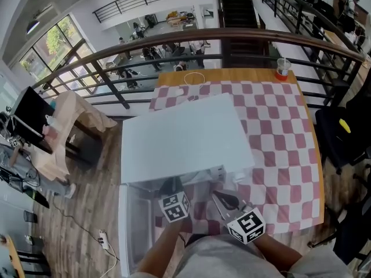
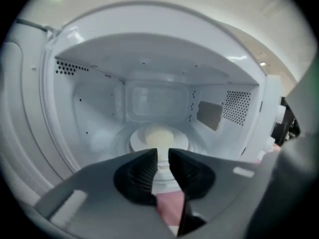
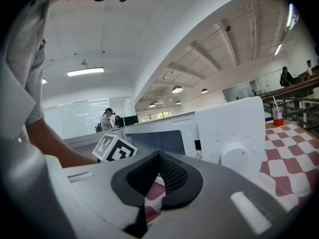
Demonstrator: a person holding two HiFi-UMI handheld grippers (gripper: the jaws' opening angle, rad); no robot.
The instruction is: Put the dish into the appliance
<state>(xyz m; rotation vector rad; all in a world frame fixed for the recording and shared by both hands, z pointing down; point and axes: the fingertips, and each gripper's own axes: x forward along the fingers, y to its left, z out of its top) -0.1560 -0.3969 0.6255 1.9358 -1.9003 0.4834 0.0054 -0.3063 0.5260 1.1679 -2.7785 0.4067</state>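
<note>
warning triangle [image 3: 199, 155] on the microwave [image 3: 234, 118] front, print round its dial [image 3: 233, 152] too small to read

Overhead plus two close microwave [image 1: 185, 138] views

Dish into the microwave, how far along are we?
Done: the dish sits on the turntable inside the microwave. In hand: nothing; left gripper fingers stand slightly apart, right gripper is shut and empty. Left: pull back, probably close the open door.
</note>
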